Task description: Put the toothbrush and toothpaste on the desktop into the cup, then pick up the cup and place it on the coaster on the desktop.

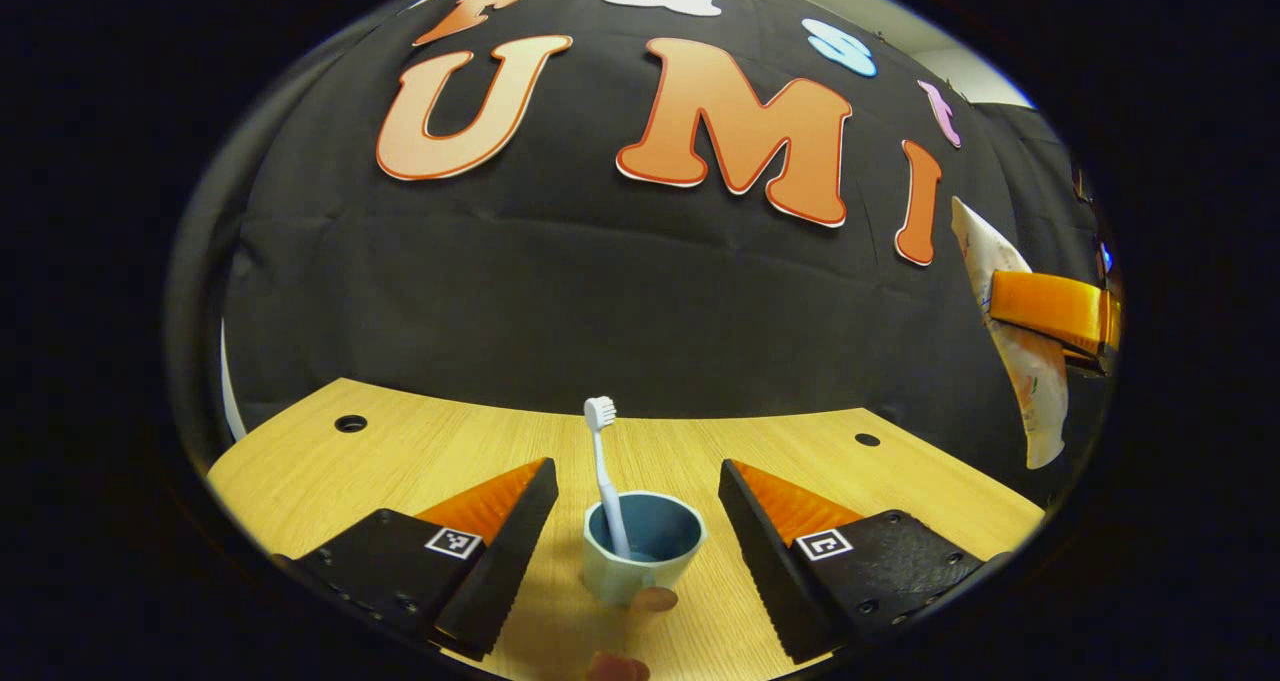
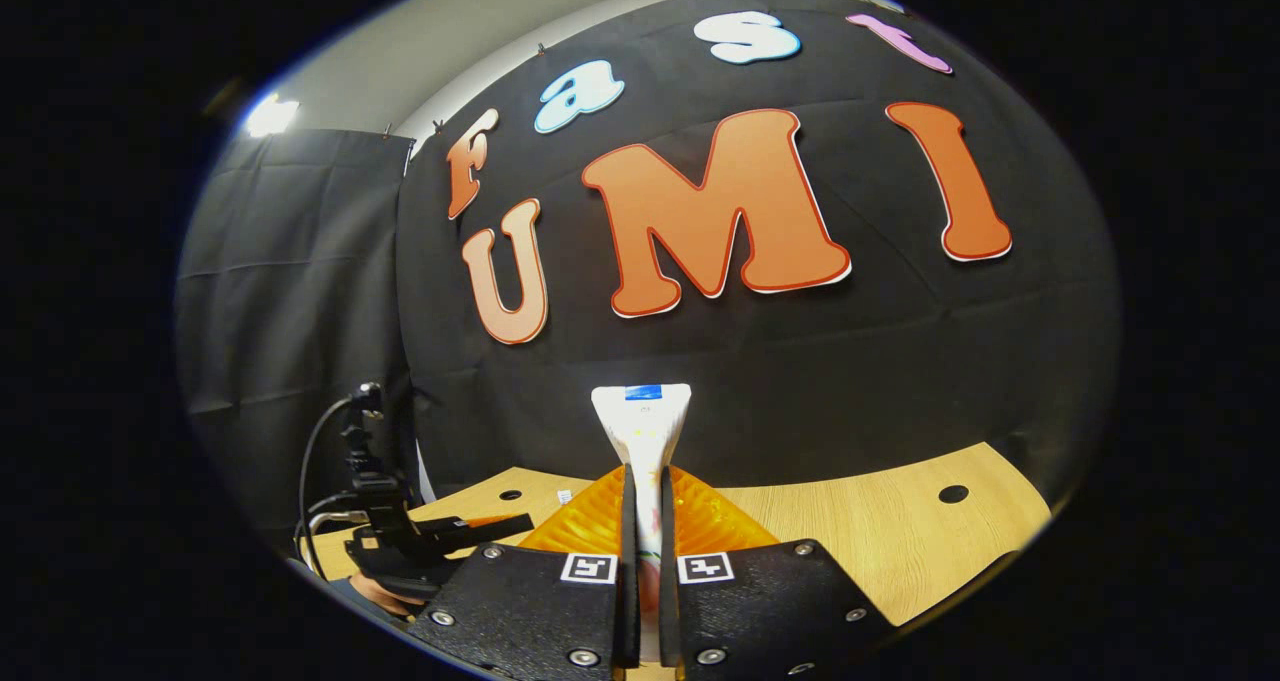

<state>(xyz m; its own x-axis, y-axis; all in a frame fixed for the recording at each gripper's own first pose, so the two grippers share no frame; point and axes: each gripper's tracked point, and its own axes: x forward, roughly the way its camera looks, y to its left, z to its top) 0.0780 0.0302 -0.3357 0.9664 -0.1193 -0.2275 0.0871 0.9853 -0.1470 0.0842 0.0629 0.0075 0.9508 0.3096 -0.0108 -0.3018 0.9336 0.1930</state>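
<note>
In the left gripper view the left gripper (image 1: 638,521) stood wide apart, holding nothing, either side of the cup (image 1: 643,559) on the desktop (image 1: 400,461); the toothbrush (image 1: 606,476) stood inside it, head up; in the right gripper view the right gripper (image 2: 643,561) pinched the toothpaste (image 2: 642,431), raised above the desktop.

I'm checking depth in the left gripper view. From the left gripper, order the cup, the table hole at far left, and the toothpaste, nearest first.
1. Cup, between the left gripper's open fingers, toothbrush standing in it.
2. Hole, back left on the table.
3. Toothpaste, far right and raised above the table, held by the right gripper. Holding this against the hole is less sure.
</note>
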